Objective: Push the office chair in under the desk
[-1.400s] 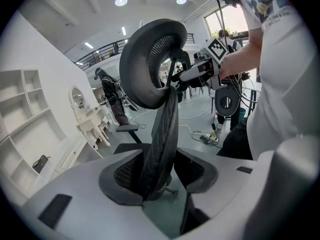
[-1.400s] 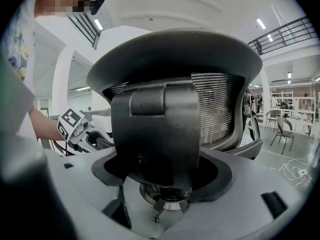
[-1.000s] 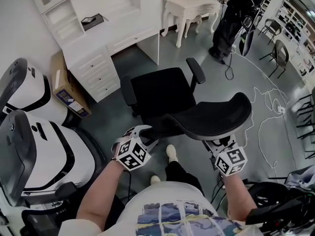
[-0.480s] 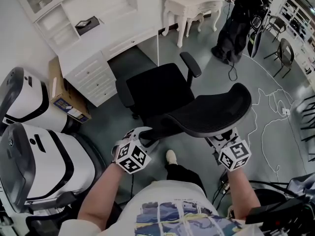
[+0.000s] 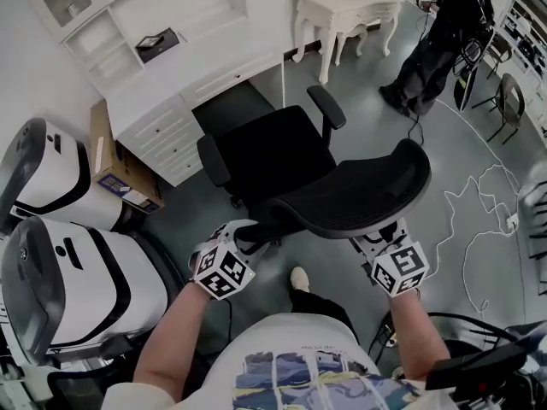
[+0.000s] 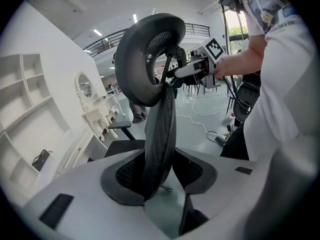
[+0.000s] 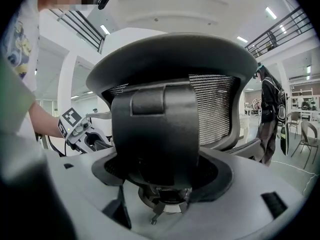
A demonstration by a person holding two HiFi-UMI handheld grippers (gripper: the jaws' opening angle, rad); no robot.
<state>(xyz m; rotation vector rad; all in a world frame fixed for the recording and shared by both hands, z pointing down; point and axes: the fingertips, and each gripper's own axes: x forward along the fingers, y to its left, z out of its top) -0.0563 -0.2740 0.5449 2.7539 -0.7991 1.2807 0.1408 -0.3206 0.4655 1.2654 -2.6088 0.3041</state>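
Note:
The black office chair point(image 5: 273, 154) stands on the grey floor, its seat facing the knee space of the white desk point(image 5: 218, 67) at the upper left. Its mesh backrest point(image 5: 355, 196) curves toward me. My left gripper point(image 5: 235, 244) is shut on the backrest's left edge; in the left gripper view point(image 6: 160, 176) the mesh edge point(image 6: 160, 134) sits pinched between the pads. My right gripper point(image 5: 382, 242) holds the backrest from behind on the right. In the right gripper view point(image 7: 162, 176) the black back support point(image 7: 156, 129) fills the space between the jaws.
Two white-and-black pod seats point(image 5: 64, 272) stand close on the left. A cardboard box point(image 5: 120, 173) leans by the desk drawers. A small white table point(image 5: 346, 7) and a standing person point(image 5: 440, 37) are at the back right. A white cable point(image 5: 474, 207) trails across the floor on the right.
The chair has rolled slightly toward the desk, both grippers staying on its backrest. The person at the back has shifted to the right.

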